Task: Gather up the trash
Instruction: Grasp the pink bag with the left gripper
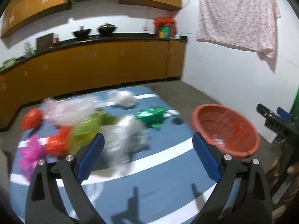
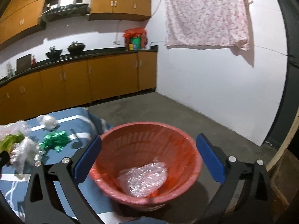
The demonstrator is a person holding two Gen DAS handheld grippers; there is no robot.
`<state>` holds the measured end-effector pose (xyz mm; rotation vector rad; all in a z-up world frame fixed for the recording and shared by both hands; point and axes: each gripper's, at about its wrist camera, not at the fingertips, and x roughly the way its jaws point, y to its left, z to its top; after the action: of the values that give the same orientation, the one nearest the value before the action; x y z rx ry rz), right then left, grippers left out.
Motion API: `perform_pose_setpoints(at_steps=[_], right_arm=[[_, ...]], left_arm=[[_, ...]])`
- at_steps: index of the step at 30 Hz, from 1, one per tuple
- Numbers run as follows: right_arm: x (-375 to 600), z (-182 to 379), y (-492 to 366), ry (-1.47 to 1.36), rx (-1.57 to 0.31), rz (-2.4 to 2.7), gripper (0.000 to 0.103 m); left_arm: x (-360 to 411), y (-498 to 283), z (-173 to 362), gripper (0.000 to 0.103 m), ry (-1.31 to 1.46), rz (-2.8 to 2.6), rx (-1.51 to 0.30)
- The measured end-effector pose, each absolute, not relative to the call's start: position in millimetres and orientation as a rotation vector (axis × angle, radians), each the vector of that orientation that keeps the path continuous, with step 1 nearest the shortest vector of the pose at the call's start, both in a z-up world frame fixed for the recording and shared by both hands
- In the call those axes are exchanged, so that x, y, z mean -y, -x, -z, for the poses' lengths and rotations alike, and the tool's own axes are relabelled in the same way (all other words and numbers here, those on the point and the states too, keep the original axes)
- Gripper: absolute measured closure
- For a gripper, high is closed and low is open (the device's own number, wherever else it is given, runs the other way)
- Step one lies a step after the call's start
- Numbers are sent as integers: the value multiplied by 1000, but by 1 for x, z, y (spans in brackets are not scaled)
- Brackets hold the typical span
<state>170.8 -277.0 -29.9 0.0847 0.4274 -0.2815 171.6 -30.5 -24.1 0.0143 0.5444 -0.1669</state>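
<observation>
Both grippers, left gripper (image 1: pixel 148 156) and right gripper (image 2: pixel 148 157), gape wide and empty, the red basket (image 2: pixel 194 149) below the right one ready for trash.

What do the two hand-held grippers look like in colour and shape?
The left gripper and the right gripper look alike: black angular plastic arms with triangular cut-outs, round silver bolt heads at the joints, and long flat blue pads on the inner faces of the fingers. No cables or sleeves show.

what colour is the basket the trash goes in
Red, a ribbed plastic basket. It shows best in the right wrist view, with a clear crumpled wrapper inside.
</observation>
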Motion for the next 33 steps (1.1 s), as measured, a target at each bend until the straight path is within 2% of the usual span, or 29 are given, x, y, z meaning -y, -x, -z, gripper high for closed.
perform_pose_setpoints(at_steps=[7,14,25,31,33], right_arm=[[233,40,-174,-84,-461,189,3],[183,47,-177,-37,-488,94,3],[137,52,-189,-7,-526,22,3],[121,54,-197,-34,-548,-6,3],[114,55,-200,-46,-554,-17,4]], left_arm=[[-55,-148,36,9,-13,-62,-569],[-145,-159,56,9,82,-298,-639],[-200,-209,92,10,157,-292,-809],[-209,-224,112,37,215,-235,-883],[-211,-225,113,40,227,-225,-882]])
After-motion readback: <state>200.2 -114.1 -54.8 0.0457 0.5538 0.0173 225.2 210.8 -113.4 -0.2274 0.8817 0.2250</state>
